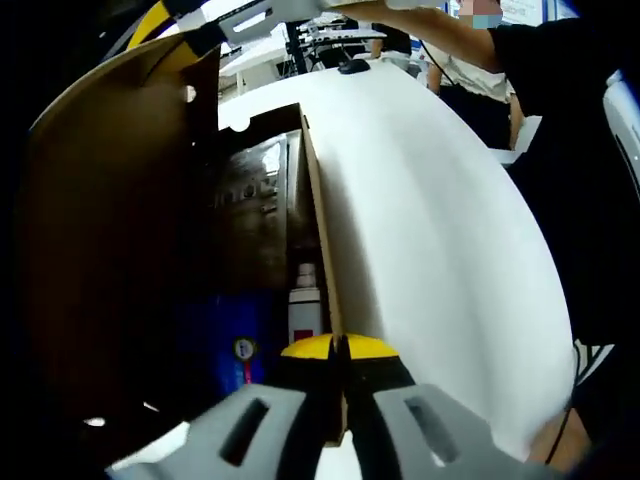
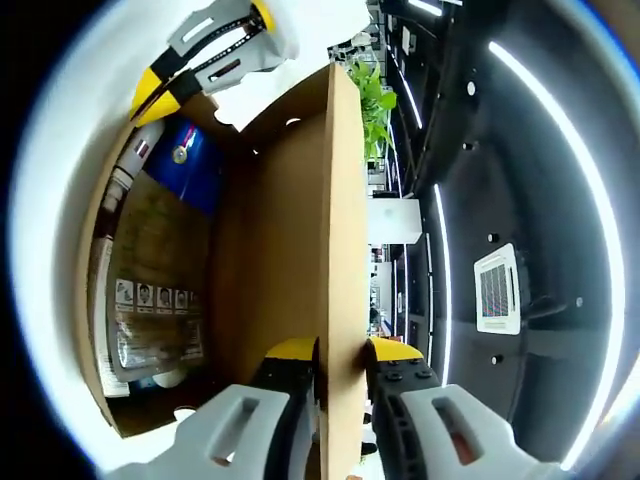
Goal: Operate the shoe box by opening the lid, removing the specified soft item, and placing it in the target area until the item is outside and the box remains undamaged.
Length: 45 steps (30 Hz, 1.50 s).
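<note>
Cardboard is what both grippers have hold of: the left gripper (image 1: 338, 352), with its grey jaws and yellow tips, is pinched shut on the thin front wall of the brown corrugated shoe box (image 1: 318, 230), and the right gripper (image 2: 343, 350) is clamped the same way on the edge of the raised brown cardboard lid (image 2: 300, 230), which stands up straight ahead of its jaws. So the opening looks done, as far as I can judge, while the taking-out has not begun; the contents are all inside. Beyond the left gripper's tips, just past the wall it grips, sit a small white bottle (image 1: 305, 300) and a glossy blue package (image 1: 225, 330) with a round badge, and further in lies a crinkly clear plastic bag (image 1: 245, 215) with printed paper under it. In the right gripper view the same bag (image 2: 150, 290) lies to the left of the lid, shiny and wrinkled, the blue package (image 2: 192, 160) beyond it. Which of these is the soft item I cannot tell, though the bag looks the floppiest. The box rests on a smooth white table (image 1: 430, 250), matte and rounded at its edge, and its walls look stiff, uncreased and untorn.
</note>
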Motion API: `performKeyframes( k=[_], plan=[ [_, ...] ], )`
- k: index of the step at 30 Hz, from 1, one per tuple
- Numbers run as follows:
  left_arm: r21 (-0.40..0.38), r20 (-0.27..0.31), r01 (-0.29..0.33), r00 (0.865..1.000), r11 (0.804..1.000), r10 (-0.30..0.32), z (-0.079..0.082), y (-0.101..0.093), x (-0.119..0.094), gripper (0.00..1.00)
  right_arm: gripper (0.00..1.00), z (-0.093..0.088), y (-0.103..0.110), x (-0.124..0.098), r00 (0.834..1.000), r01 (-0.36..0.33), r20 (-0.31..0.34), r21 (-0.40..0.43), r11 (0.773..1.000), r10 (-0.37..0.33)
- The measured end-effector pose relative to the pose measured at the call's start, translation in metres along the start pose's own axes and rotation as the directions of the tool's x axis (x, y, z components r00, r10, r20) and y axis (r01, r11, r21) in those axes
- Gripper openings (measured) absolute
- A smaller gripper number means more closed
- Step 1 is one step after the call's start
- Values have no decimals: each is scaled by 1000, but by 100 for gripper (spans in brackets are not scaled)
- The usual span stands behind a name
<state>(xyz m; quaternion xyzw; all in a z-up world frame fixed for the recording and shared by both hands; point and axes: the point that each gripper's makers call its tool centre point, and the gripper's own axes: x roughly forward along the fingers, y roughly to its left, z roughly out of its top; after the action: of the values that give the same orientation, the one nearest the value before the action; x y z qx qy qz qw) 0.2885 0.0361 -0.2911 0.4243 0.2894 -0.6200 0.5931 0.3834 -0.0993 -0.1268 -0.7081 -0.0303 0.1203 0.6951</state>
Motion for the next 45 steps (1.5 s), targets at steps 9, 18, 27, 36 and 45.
performKeyframes(
  k=[9,18,27,36,45],
  plan=[
    [-2,0,-3,1000,1000,3,0,1,0,2,19,6,-12,0,996,88,25,-19,996,-87],
    [-36,4,3,1000,999,-2,1,1,1,2,18,7,-13,-2,994,110,8,-52,993,-110],
    [-19,6,3,1000,1000,-3,2,0,1,2,18,1,-27,8,990,140,13,-22,990,-140],
    [-22,10,3,1000,1000,-3,2,-1,1,2,8,-3,-34,29,989,150,-7,-22,988,-150],
    [-25,12,5,1000,1000,-5,1,0,1,2,3,-7,-35,46,996,83,-7,-37,996,-83]
  ],
)
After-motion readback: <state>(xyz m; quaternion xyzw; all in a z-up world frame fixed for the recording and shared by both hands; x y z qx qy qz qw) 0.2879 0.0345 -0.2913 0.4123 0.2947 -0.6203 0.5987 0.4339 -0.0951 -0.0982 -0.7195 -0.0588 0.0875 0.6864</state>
